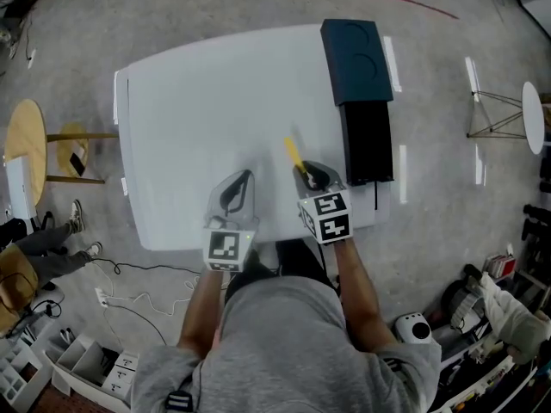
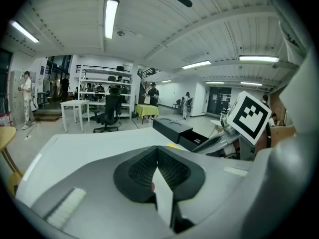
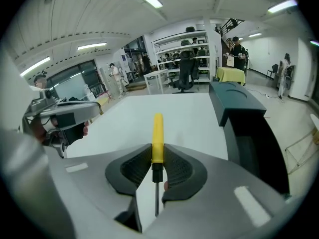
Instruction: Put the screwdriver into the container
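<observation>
Over the white table (image 1: 189,119), the right tool (image 3: 157,156) is clamped on the yellow handle of the screwdriver (image 3: 157,128), which looks light, rigid and smooth and is best gripped there, beside the dark container (image 1: 368,140), while the left tool (image 2: 157,156) is closed and empty.

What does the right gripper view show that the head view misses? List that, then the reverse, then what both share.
Right gripper view only: the thin metal shaft of the screwdriver, running back between the jaws of the right gripper, which clamp its yellow handle; an office chair and shelves across the room.

Head view only: the person's grey shirt, a wooden stool, a round white side table.

Both: the white table, the black container, the screwdriver's yellow handle, the left gripper.
</observation>
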